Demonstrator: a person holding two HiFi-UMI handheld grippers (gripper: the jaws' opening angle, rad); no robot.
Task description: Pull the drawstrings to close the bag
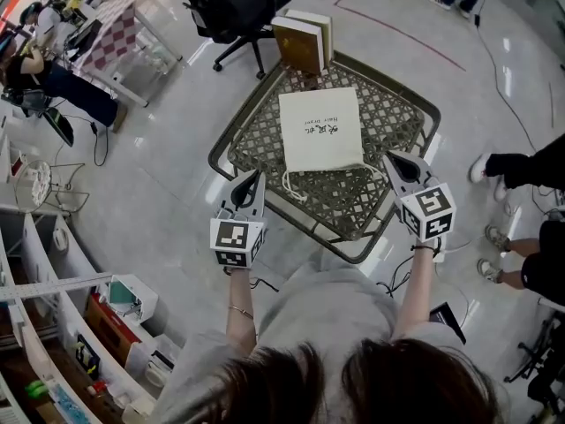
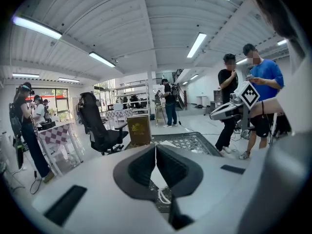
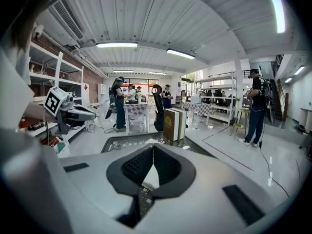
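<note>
Both grippers are empty and pinched closed. The left gripper (image 1: 255, 180) and right gripper (image 1: 395, 161) hover over the near side of the table (image 1: 357, 253), one off each near corner of the bag (image 1: 320, 129). The bag lies flat mid-table, mouth toward the person, with its drawstrings (image 1: 295, 190) looped out onto the lattice top. No cord is held yet.

Risks from here, my read:
- The jaws must open before any grab; going in closed just shoves the cord around.
- The cord is thin and sits on open lattice (it could drop into a hole, or a jaw tip could snag the mesh).
- Pinching fabric along with the cord means the mouth won't cinch.
- Nothing pins the bag, so an uneven pull probably drags or spins it toward the near edge.
</note>
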